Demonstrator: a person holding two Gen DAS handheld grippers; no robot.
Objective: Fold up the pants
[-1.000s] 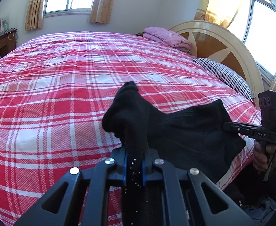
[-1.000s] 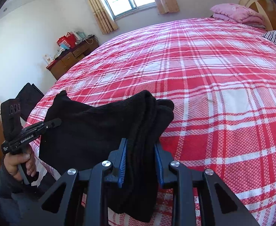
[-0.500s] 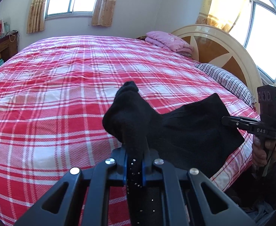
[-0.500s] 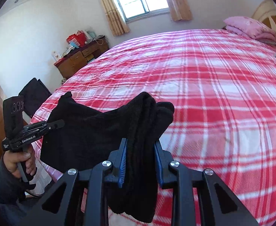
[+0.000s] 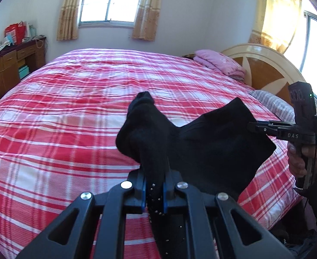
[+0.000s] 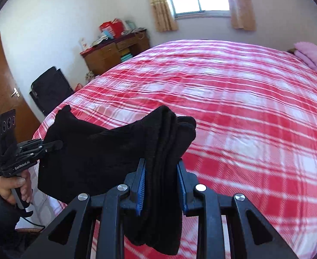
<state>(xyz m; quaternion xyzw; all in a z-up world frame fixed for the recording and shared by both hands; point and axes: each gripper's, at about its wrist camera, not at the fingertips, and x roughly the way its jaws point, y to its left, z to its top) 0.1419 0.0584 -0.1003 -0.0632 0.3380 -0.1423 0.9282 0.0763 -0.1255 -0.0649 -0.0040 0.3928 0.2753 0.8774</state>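
Clamping one pair of black pants (image 5: 212,146) between two grippers: left gripper (image 5: 154,185), right gripper (image 6: 160,183)

Bed (image 5: 72,112) covered by red plaid sheet, pink folded quilt (image 5: 219,63) and striped pillow (image 5: 273,105) laid near headboard (image 5: 264,69)

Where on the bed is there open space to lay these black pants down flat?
Nearly the whole red plaid bedspread is bare, from the near edge out toward the window wall and across to the desk side. It is crowded only at the headboard end, where the folded pink blanket and striped pillow lie. The pants hang between both grippers above the near edge.
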